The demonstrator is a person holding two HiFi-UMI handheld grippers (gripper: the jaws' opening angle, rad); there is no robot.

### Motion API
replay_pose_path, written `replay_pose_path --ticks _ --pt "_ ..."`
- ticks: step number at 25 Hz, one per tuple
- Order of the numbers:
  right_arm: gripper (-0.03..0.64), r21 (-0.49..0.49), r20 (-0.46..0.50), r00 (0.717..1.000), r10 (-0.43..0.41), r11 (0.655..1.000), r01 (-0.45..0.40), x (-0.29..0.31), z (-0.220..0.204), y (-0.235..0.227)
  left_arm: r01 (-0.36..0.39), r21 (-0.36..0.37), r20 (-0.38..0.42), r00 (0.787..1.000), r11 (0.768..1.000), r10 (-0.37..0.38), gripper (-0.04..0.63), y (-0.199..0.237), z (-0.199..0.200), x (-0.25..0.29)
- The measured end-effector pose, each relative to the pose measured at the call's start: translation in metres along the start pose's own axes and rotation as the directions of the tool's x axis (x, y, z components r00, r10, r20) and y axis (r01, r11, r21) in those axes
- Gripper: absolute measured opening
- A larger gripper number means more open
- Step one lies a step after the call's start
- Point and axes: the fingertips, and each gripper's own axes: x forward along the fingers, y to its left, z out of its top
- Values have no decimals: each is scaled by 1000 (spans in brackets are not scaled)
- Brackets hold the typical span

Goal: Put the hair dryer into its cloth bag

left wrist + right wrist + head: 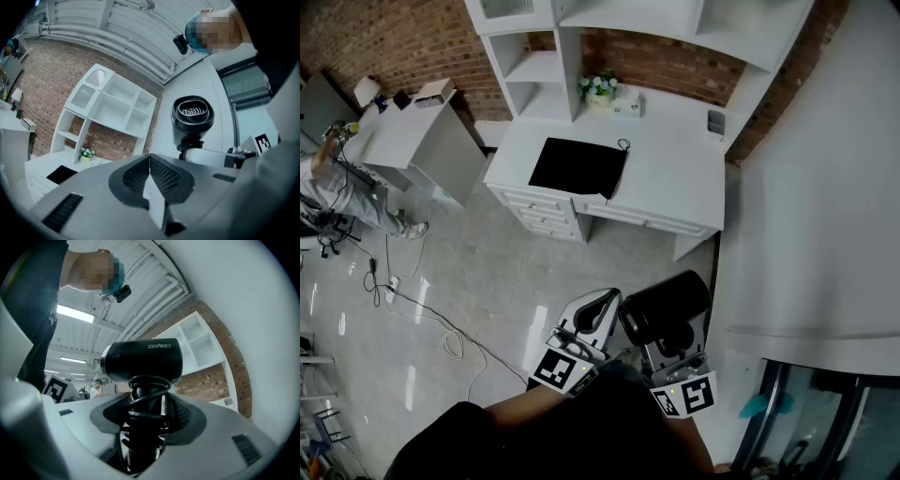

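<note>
Right gripper (147,411) clamps the hair dryer (143,359) by its cord-wrapped handle, barrel above the jaws. Left gripper (150,161) sits just beside it, jaws pressed together, empty. Farther off, black cloth bag (578,166) lies flat near the desk's (675,178) front edge, left half.
</note>
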Motion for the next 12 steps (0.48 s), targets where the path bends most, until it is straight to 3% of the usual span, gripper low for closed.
replay_pose_path --ticks 9,12 --pt "239 46 39 999 -15 999 13 77 3 21 20 24 49 999 999 -22 18 71 42 11" --pt "239 24 25 999 -25 999 24 101 -2 34 27 0 43 999 1000 -27 18 98 49 4"
